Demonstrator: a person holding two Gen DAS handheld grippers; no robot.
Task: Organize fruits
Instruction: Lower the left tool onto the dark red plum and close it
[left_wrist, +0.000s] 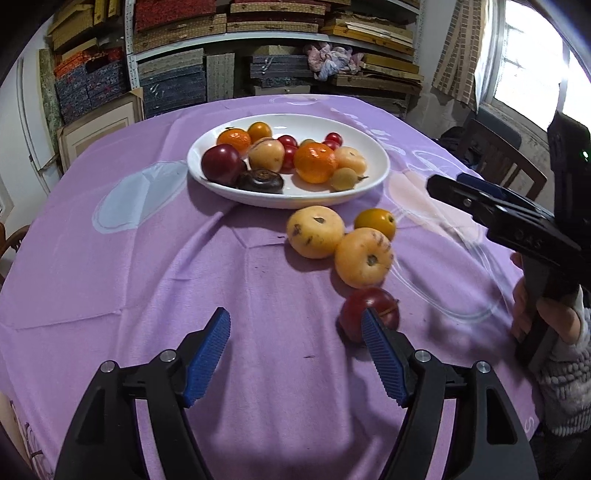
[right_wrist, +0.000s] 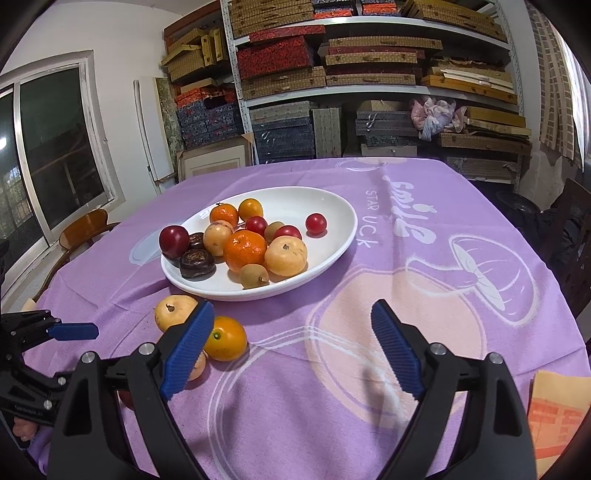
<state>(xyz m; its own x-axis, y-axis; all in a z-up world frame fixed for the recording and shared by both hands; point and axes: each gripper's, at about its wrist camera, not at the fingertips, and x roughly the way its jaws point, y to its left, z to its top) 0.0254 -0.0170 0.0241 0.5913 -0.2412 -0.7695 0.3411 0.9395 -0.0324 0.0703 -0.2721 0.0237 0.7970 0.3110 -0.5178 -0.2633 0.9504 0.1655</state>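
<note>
Fruit is heaped on the white plate (left_wrist: 380, 162); four pieces lie loose just before it. The left gripper (left_wrist: 295, 354) is angled down, spread wide and empty, beside a red fruit (left_wrist: 356, 308). The right gripper (right_wrist: 291, 347) is likewise wide, gripping nothing.

White plate (left_wrist: 376, 173) heaped with fruit, four loose fruits (left_wrist: 364, 256) beside it on cloth
</note>
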